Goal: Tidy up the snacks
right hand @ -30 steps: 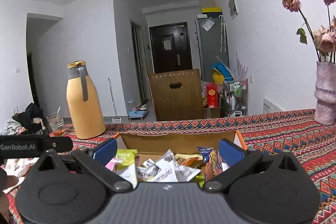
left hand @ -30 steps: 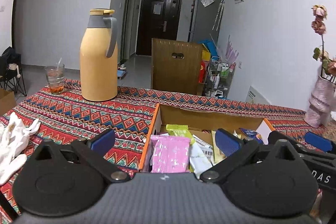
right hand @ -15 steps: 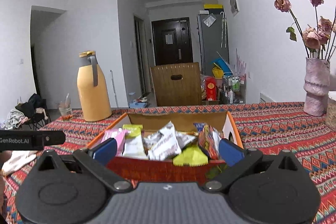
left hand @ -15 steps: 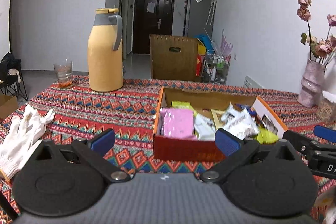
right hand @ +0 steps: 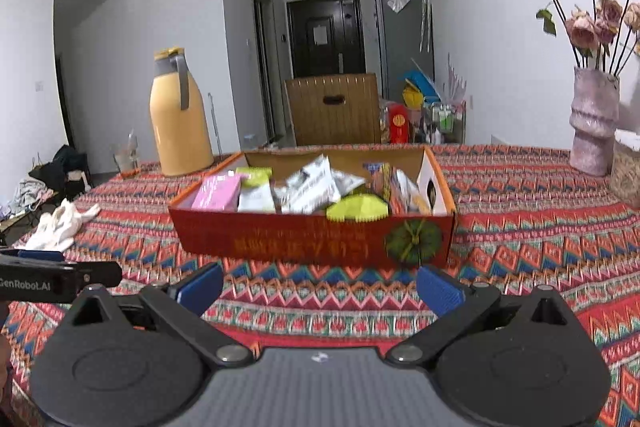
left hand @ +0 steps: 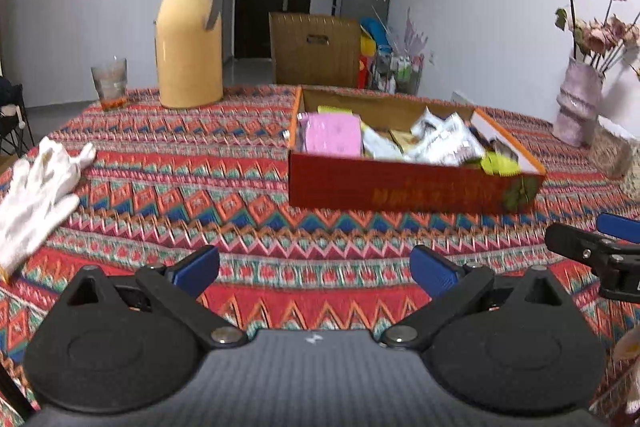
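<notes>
One shallow cardboard box (right hand: 312, 235) holds all the snacks, and it sits on the worktop (right hand: 520, 227), which is covered by a cloth of red, blue and orange zigzags. The box has a red front wall with yellow lettering and a green round emblem near its right corner, orange rims and a plain brown inside. Packets are packed upright and leaning inside it: a pink packet (right hand: 218, 191) at the left end, a pale green-topped one beside it, several white and silver wrappers (right hand: 316, 185) in the middle, a yellow-green packet (right hand: 358, 207) against the front wall, and colourful striped wrappers toward the right end. The lettering on the packets is too blurred to read.

In front of the box, the left hand-held gripper (left hand: 314, 269) hovers over the cloth with its blue-padded fingers (left hand: 196, 269) spread wide, gripping nothing and touching nothing. The right hand-held gripper (right hand: 320, 285) sits likewise in front of the box, fingers (right hand: 438, 289) wide apart and empty, with the box's front wall just beyond the tips.

Left of the box and further back stands a tall yellow thermos jug (right hand: 180, 115) with a grey handle, and a drinking glass (left hand: 109, 83) stands left of it. A white glove (left hand: 34, 195) lies on the cloth well left of the box. To the right of the box, a pink vase (right hand: 594, 125) holds dried roses.
</notes>
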`<state>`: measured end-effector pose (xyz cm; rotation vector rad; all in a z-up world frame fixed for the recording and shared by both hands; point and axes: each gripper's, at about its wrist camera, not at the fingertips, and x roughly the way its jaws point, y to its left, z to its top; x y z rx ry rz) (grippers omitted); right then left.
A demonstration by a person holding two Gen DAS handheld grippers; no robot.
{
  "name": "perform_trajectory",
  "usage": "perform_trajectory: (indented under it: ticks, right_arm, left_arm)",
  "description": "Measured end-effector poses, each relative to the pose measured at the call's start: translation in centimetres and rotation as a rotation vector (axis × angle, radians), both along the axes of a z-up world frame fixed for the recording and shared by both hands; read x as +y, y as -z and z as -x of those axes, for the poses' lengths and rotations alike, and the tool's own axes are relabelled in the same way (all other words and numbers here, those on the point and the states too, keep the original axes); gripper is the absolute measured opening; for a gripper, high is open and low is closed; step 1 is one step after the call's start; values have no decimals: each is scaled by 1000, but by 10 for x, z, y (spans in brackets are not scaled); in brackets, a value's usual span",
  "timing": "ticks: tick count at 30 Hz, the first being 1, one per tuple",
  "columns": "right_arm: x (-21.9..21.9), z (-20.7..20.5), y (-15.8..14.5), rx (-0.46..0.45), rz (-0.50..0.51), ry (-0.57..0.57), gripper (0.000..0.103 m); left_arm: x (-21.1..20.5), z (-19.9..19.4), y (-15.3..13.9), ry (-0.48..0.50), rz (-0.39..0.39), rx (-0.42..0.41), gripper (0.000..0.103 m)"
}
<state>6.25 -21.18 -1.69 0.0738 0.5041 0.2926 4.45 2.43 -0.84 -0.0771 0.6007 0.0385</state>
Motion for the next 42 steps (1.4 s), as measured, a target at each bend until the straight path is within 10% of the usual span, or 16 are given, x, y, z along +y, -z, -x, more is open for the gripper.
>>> perform_trajectory:
  ticks: [42]
  right_arm:
    - [-5,4,30,112,11,21,103]
  left_arm:
    - [-3,2,18,24,58,62,103]
